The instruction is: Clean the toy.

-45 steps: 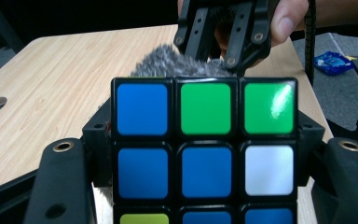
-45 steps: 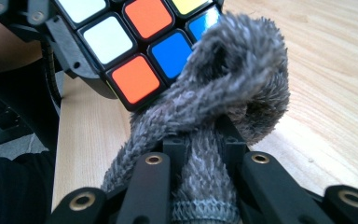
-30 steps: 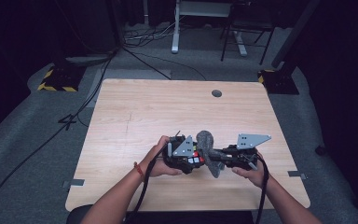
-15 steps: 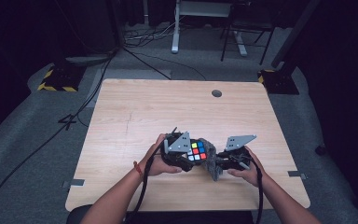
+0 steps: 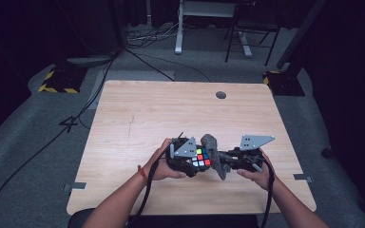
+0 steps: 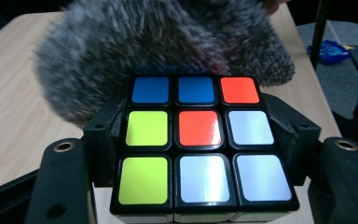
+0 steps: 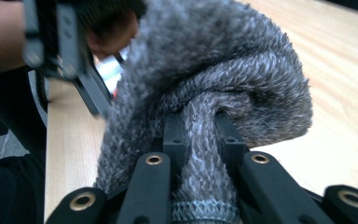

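The hard, slick multicoloured plastic puzzle cube is clamped side-on by the left gripper. Right against that cube, the soft, floppy grey fuzzy cloth is pinched at a bunched fold by the right gripper, probably the safest hold.

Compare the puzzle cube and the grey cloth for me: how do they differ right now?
The puzzle cube is rigid, glossy and multicoloured; the grey cloth is soft, fuzzy and one colour. The cube sits squarely between the left tongs, while the cloth is bunched and pinched in a fold by the right tongs. Both are gripped over the table, with the cloth against the cube's far side.
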`<state>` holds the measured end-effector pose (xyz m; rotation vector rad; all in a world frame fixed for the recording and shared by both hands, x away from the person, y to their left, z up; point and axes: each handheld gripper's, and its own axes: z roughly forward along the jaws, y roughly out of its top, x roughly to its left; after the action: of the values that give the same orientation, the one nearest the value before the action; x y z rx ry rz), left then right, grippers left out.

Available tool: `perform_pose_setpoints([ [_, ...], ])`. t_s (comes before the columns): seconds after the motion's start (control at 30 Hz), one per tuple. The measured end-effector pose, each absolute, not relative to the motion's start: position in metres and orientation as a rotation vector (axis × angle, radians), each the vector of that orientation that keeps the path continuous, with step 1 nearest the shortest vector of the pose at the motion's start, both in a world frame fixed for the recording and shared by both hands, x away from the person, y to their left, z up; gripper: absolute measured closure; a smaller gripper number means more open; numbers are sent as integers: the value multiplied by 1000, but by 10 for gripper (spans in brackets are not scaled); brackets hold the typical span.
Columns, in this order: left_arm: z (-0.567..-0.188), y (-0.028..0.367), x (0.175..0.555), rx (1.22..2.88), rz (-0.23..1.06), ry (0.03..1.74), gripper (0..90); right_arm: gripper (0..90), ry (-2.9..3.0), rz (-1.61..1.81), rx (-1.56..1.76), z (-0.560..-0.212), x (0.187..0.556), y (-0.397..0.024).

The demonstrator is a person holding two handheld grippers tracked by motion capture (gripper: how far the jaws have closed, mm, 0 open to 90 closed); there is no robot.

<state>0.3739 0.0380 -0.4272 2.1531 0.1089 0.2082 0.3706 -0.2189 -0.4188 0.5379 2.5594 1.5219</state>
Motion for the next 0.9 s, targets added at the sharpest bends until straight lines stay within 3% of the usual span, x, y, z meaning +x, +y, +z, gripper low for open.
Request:
perform_pose_setpoints([
  [0.17,-427,39,375,2129,192,120,337,787,2508,1548,543,-416,370,-222],
  [0.6,-406,46,367,2042,216,88,337,787,2658,1351,604,-445,378,-206],
  [0.9,-413,54,380,2071,230,156,337,786,2596,1405,531,-430,365,-207],
])
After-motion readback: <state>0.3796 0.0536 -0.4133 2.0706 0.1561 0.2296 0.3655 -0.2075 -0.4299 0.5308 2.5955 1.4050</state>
